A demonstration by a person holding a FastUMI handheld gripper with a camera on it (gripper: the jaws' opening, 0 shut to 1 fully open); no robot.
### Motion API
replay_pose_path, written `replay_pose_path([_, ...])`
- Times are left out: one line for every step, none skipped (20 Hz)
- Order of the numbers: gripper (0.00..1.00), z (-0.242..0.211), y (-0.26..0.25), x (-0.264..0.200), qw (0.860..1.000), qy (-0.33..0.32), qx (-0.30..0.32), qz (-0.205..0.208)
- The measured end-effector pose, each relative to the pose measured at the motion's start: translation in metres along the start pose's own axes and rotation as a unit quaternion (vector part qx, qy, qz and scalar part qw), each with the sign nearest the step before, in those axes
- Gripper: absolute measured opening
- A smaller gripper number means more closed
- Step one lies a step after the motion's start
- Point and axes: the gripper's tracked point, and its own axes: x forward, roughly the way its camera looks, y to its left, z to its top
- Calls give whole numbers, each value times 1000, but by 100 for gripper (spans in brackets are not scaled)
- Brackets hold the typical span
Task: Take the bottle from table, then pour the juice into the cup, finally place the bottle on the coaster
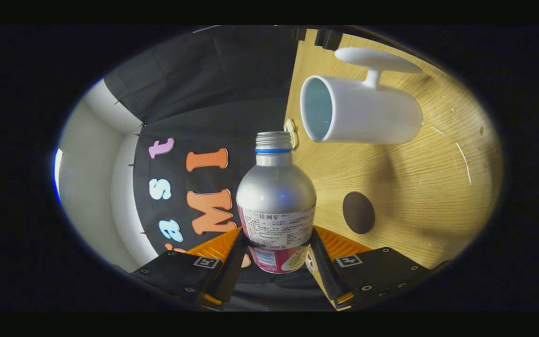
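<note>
In the gripper view, the hand-held gripper [276,252] pinches the bottle [276,201] by its lower body, both fingers pressed on its sides. The uncapped neck points ahead, toward the white cup [367,117], whose open mouth shows beyond on the wooden bench [419,187]. A dark round coaster [358,212] lies just beside the bottle.
</note>
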Motion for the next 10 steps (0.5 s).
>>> replay_pose_path([75, 1, 2, 0, 1000, 0, 9, 4])
replay_pose_path([74, 0, 2, 0, 1000, 0, 17, 6])
replay_pose_path([75, 1, 1, 1, 1000, -1, 24, 7])
replay_pose_path([75, 0, 2, 2, 999, -2, 31, 8])
replay_pose_path([75, 0, 4, 4, 999, -3, 40, 10])
replay_pose_path([75, 2, 6, 5, 999, -5, 47, 12])
replay_pose_path([74, 2, 8, 7, 999, -5, 51, 12])
replay_pose_path([74, 1, 9, 5, 999, -5, 52, 12])
replay_pose_path([75, 2, 8, 5, 998, -5, 55, 12])
replay_pose_path([75, 1, 11, 6, 998, -5, 59, 13])
